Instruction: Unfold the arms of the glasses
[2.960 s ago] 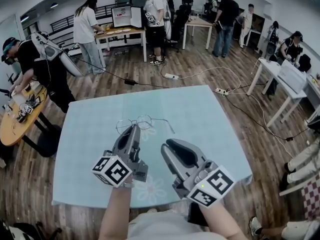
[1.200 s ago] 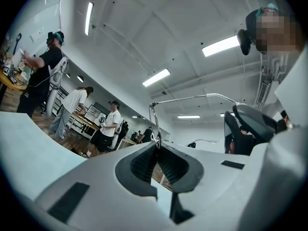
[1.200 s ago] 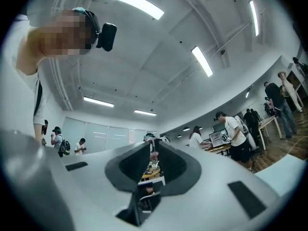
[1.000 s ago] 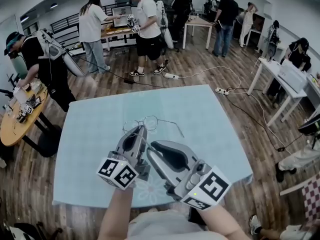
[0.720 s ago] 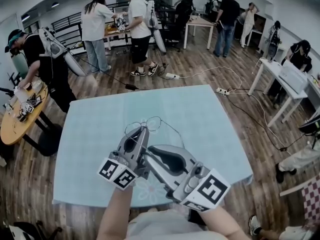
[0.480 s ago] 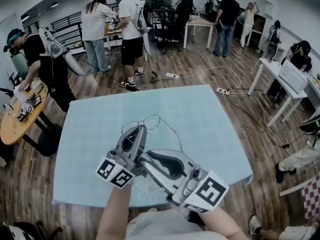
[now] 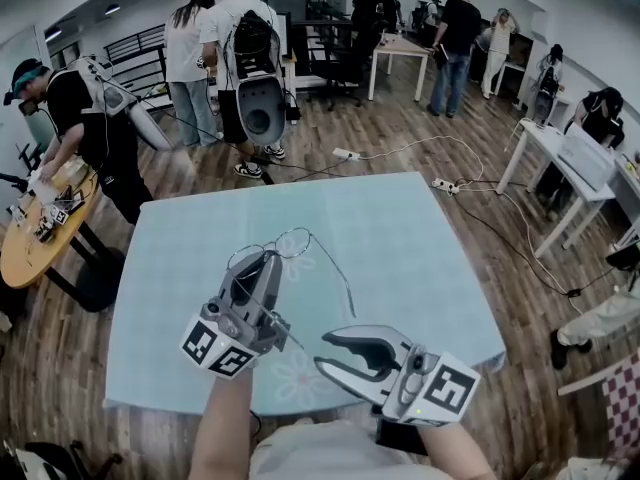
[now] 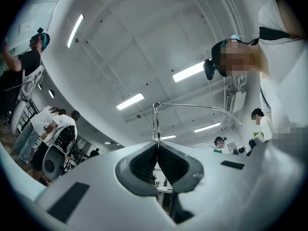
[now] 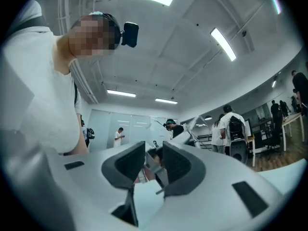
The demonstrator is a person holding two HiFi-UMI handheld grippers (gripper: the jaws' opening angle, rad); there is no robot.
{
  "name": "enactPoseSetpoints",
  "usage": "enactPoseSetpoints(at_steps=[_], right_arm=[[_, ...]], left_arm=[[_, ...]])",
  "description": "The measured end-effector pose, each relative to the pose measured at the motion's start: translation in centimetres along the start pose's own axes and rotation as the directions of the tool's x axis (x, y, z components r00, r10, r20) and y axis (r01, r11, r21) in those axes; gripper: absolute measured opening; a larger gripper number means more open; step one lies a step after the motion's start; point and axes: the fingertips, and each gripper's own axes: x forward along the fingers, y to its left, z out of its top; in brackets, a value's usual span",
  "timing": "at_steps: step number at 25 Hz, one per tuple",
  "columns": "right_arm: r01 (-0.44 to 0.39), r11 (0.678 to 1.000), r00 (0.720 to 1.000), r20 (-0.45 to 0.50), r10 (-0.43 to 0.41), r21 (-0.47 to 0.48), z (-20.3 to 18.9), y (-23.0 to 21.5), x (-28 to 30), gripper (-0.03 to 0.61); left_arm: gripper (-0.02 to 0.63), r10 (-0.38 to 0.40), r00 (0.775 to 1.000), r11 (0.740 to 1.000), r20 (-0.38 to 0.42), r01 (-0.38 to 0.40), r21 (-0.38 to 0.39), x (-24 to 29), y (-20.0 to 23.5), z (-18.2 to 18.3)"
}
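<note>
— Big open room, wood floor, people busy at other tables. Our pale blue table [image 7: 430,248] carries nothing except a faint flower print [image 7: 300,378] near its front edge. What's different from a moment ago?

— The right claw [image 7: 328,351]. Half a second back it lay pressed up alongside the left one, right at the frame. Now it sits back over the table's front right corner, well apart, and its jaws have just been opening. They stand wide with nothing between them.

— And the glasses [image 7: 292,242]?

— Up in the air over the middle of the table, a little toward its left edge. The left claw [image 7: 266,260] is clamped tight on the thin wire frame and tilted upward. One arm [image 8: 192,105] sticks straight out from the frame, swung open.

— So that step is finished?

— I'd judge the right claw let go because its pull was done. A thin rod shows under the left claw toward the front edge. It may be the other arm, but I can't tell whether it's fully open.

— Any brand or writing?

— None legible. The marker cubes [image 7: 215,346] carry only black-and-white square patterns, and the frame is too fine to show print.
</note>
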Motion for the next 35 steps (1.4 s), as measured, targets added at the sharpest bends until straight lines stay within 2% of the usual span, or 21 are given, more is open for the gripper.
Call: enactPoseSetpoints(at_steps=[1,3,6,8,11,19,21,23,25,30,35], right_arm=[[0.027,1.0,0.999,-0.02,-0.027,-0.01,-0.8,-0.9,-0.4,0.118],[0.135,0.99,0.989,-0.045,-0.137,-0.041,-1.9,-3.7,-1.2,0.118],[0.318,0.94,0.946,-0.019,-0.322,-0.122,-1.2,-7.9,-1.8,0.11],[0.375,0.912,0.926,0.01,-0.378,-0.166,0.1,-9.6,-1.7,0.106],[0.379,0.908,0.924,0.016,-0.382,-0.179,1.3,-11.0,-1.2,0.106],[0.299,0.95,0.954,0.031,-0.298,-0.092,1.9,-11.5,2.2,0.106],[0.296,0.952,0.955,0.038,-0.294,-0.081,2.3,-11.5,2.2,0.063],[0.304,0.95,0.953,0.039,-0.302,-0.075,2.2,-11.6,2.2,0.06],[0.336,0.939,0.942,0.045,-0.333,-0.073,1.9,-11.9,2.1,0.057],[0.458,0.883,0.889,0.038,-0.457,-0.105,1.5,-13.3,1.6,0.044],[0.532,0.841,0.846,0.031,-0.532,-0.098,1.1,-14.7,0.7,0.042]], left_arm=[[0.009,-0.009,1.0,1.0,0.004,0.009,0.003,-0.1,-0.1,0.3],[0.009,-0.037,0.999,0.999,0.008,0.037,0.006,-0.2,-0.4,0.8],[0.009,-0.085,0.996,0.996,0.011,0.085,-0.005,-0.2,-1.4,1.0],[0.009,-0.108,0.994,0.994,0.008,0.108,-0.011,0.2,-2.3,0.7],[0.009,-0.133,0.991,0.991,-0.003,0.133,-0.014,1.1,-4.1,-0.3],[0.009,-0.216,0.976,0.974,-0.029,0.213,-0.074,0.8,-5.0,-0.9],[0.009,-0.219,0.975,0.973,-0.037,0.216,-0.079,0.9,-5.0,-0.8],[0.009,-0.215,0.975,0.974,-0.05,0.21,-0.079,1.0,-5.0,-0.9],[0.009,-0.206,0.975,0.977,-0.082,0.201,-0.071,0.8,-4.8,-1.5],[0.013,-0.133,0.973,0.991,-0.19,0.13,-0.028,0.8,-4.0,-3.5],[0.069,-0.078,0.961,0.997,-0.266,0.076,-0.016,0.7,-3.1,-5.0]])
